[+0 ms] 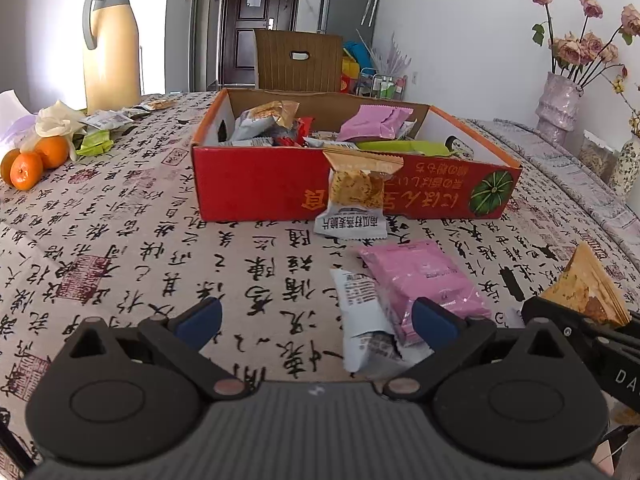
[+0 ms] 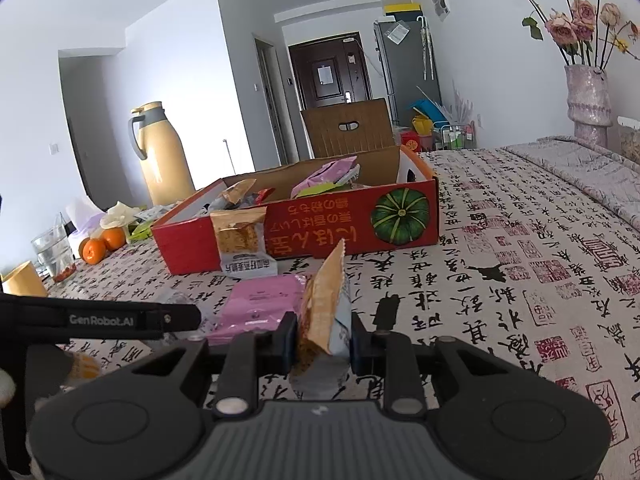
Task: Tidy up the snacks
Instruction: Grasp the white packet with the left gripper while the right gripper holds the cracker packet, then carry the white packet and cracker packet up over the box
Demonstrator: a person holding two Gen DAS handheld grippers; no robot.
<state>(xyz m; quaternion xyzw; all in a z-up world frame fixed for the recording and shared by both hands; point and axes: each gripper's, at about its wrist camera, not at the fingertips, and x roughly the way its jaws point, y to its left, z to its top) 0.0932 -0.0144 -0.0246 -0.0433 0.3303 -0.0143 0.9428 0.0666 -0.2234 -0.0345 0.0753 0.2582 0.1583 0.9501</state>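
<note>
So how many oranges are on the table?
3 show, clustered at the table's far left edge by the white flower: one in front, one behind it, one at the edge. More may be hidden.

I see one red box (image 1: 256, 184) full of snacks. Three oranges (image 1: 28, 168) sit together. One tall yellow jug (image 1: 110, 48) stands behind. Two pink packs (image 1: 424, 280) show, one inside the box. One vase (image 1: 558, 102) holds flowers.

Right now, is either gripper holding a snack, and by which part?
The right gripper pinches a gold-and-white snack packet by its lower half, sealed gold end up. The left gripper is open, holding nothing.
</note>
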